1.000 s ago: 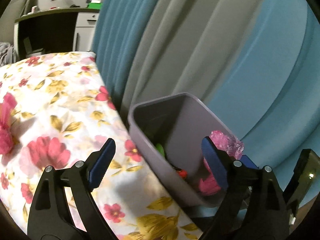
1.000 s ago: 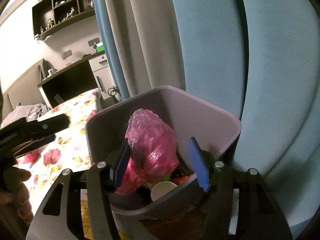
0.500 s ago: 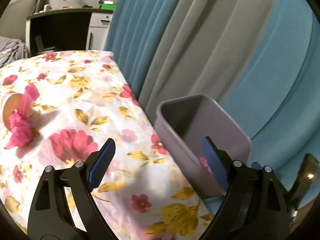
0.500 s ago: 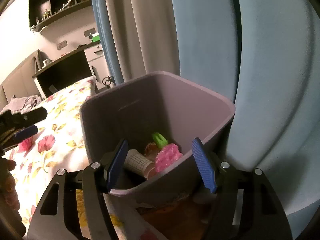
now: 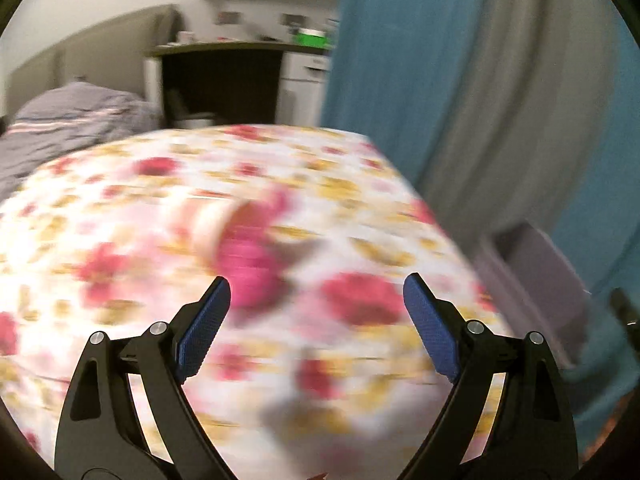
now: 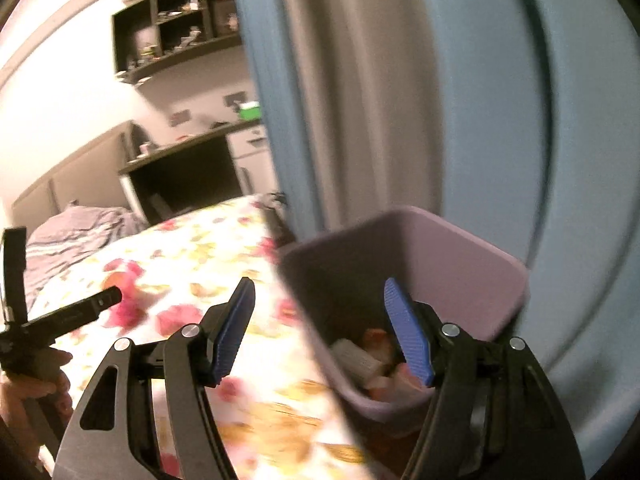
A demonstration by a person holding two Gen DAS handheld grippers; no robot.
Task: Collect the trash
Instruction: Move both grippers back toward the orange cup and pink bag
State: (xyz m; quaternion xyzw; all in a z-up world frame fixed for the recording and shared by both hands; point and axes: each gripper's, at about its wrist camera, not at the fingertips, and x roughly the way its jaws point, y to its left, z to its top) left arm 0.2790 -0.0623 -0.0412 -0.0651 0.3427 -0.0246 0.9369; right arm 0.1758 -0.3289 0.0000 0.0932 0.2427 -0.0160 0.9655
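Reaching step: my empty, spread left gripper (image 5: 316,312) faces the pink wrapper (image 5: 248,268) mid-bed (image 5: 120,360), needing closure around it; my right gripper (image 6: 320,320), also released, overhangs the bin (image 6: 460,248).

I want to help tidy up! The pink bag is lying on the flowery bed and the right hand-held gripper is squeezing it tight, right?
Not quite. The pink bag does lie on the flowery bed, but the right hand-held gripper isn't squeezing it: the right wrist view shows its jaws wide apart with nothing between them, beside the purple bin.
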